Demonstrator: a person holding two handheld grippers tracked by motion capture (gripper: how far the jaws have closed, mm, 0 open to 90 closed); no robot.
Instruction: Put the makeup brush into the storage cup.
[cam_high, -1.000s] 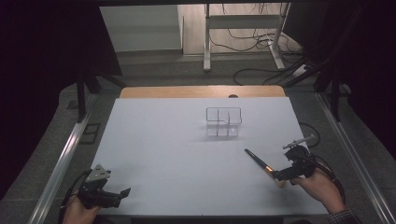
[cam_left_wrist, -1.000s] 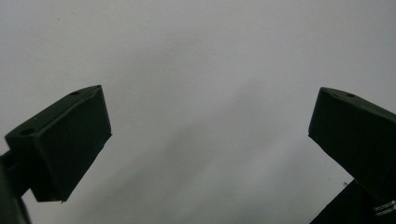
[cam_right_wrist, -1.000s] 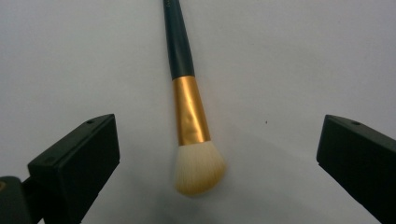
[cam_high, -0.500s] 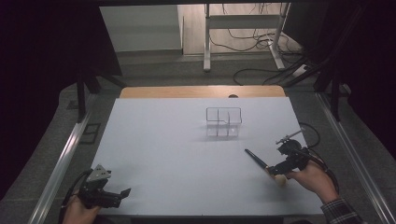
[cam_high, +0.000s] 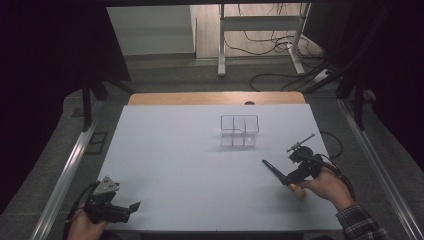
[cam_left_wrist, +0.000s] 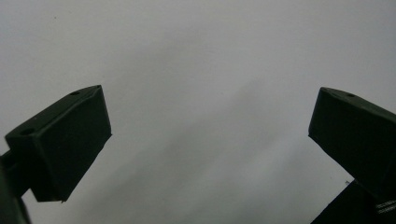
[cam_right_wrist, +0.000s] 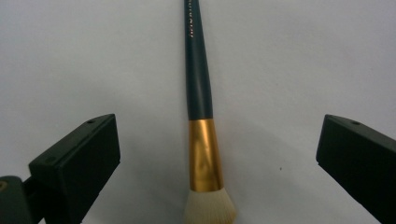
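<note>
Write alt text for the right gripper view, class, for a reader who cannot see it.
A makeup brush lies on a white table, centred between the open black jaws of the right hand-held gripper. Its dark handle points away, then a gold ferrule and pale bristles nearest the camera; neither jaw touches it.

At the lower left of the high view we hold our black two-jaw left gripper (cam_high: 131, 206) low, its grey three-cornered plate on top and its jaws pointing toward the frame's right. In the left gripper view its jaws stand wide apart with nothing between them. At the lower right, our right hand (cam_high: 327, 184), in a plaid sleeve, grips the black two-jaw right gripper (cam_high: 287, 178), aimed to the upper left. Its jaws are spread wide too.
</note>
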